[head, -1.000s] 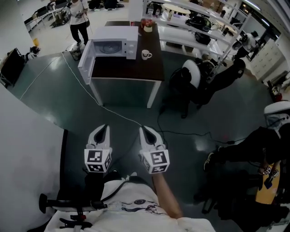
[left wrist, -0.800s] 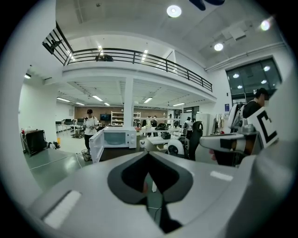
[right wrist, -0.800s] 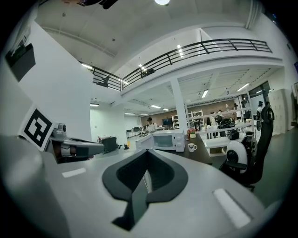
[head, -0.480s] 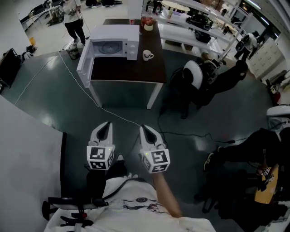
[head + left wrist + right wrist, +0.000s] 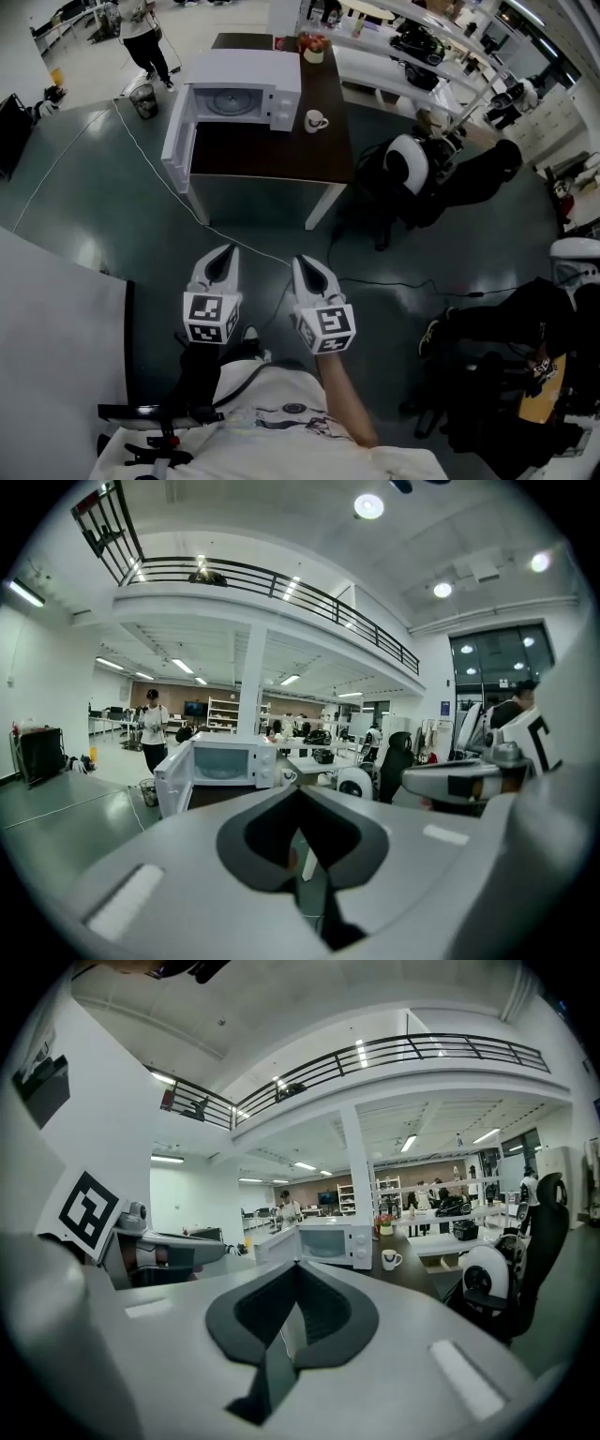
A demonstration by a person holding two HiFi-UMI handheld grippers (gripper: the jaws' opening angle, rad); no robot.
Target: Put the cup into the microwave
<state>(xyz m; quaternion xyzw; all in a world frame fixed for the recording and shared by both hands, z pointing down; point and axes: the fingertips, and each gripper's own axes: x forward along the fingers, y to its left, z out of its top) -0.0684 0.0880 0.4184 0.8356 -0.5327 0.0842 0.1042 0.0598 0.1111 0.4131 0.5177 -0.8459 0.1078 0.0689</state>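
Note:
A white cup (image 5: 316, 120) stands on the dark table (image 5: 272, 155), just right of the white microwave (image 5: 242, 86), whose door (image 5: 178, 141) hangs open to the left. Both grippers are held over the green floor, well short of the table and pointing at it. My left gripper (image 5: 225, 258) and right gripper (image 5: 305, 265) are side by side, each shut with nothing between its jaws. The left gripper view shows the microwave (image 5: 225, 761) far beyond the closed left gripper (image 5: 298, 794). In the right gripper view, the cup (image 5: 390, 1259) sits past the closed right gripper (image 5: 298, 1267).
A cable (image 5: 178, 192) runs across the floor under the table's near left leg. Office chairs (image 5: 408, 164) crowd the table's right side. A person (image 5: 141, 28) stands far left by a bin (image 5: 142, 101). A pale panel (image 5: 56, 319) lies at my left, and a seated person (image 5: 525, 319) is on the right.
Both grippers have moved forward over the floor toward the table, which now sits slightly nearer and further right in the head view. Their jaws stay shut.

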